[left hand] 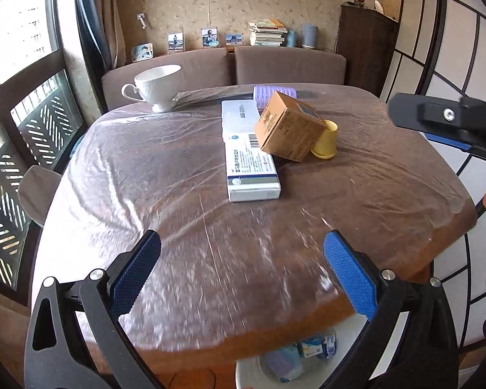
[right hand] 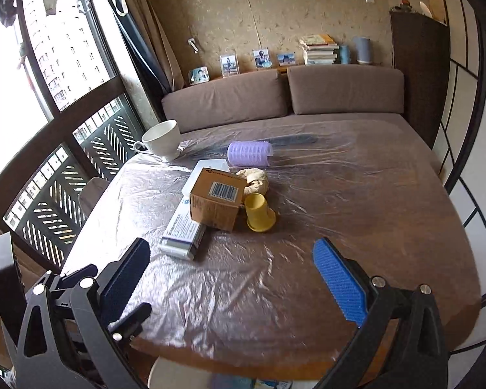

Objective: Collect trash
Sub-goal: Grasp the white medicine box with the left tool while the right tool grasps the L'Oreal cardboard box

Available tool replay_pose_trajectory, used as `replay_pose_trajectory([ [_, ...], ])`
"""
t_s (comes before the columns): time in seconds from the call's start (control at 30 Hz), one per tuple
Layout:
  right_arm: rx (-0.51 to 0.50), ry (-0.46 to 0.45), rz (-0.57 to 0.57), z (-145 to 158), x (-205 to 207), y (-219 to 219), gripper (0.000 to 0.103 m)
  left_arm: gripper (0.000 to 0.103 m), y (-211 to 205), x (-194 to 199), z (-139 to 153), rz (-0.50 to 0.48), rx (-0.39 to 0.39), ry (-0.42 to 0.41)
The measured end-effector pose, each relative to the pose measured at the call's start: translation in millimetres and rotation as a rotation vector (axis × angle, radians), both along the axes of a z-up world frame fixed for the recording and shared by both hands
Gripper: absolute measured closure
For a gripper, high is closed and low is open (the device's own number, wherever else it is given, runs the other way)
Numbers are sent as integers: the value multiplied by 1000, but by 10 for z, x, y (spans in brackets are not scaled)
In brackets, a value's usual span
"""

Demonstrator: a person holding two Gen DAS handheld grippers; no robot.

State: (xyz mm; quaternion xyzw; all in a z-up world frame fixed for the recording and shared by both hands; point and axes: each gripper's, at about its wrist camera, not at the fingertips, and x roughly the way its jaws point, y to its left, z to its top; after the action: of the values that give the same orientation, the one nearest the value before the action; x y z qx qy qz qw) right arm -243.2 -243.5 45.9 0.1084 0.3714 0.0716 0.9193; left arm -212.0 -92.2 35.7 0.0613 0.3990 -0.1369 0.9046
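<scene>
No legible text on either box (right hand: 215,202).

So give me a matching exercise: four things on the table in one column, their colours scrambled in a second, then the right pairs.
Things:
1. teacup
2. hair roller
3. small cup
4. cardboard box

Colours:
A. yellow
B. brown
C. white
D. lilac

Pairs: 1-C, 2-D, 3-A, 4-B

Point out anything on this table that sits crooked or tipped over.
The brown cardboard box sits tilted, propped on the long white box and against the yellow cup, which stands upside down. The purple roller lies on its side.
</scene>
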Motion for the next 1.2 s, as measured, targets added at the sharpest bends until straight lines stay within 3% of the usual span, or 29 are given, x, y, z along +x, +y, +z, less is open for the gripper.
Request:
replay_pose_trajectory([
  [0.47, 82, 157, 51, -465, 1019, 212, 5, 2, -128, 550, -205, 12, 3, 32],
  [0.83, -6, 137, 100, -538, 1275, 323, 7, 2, -242, 750, -297, 47, 20, 53],
  [0.97, -64, 125, 132, -581, 1311, 391, 13, 2, -272, 794, -299, 56, 25, 53],
  [1.13, -119, 88, 163, -576, 1253, 460, 16, 10, -314, 848, -331, 46, 35, 60],
  [1.2, -129, 75, 171, -563, 1240, 455, 17, 17, -330, 870, -351, 38, 35, 67],
])
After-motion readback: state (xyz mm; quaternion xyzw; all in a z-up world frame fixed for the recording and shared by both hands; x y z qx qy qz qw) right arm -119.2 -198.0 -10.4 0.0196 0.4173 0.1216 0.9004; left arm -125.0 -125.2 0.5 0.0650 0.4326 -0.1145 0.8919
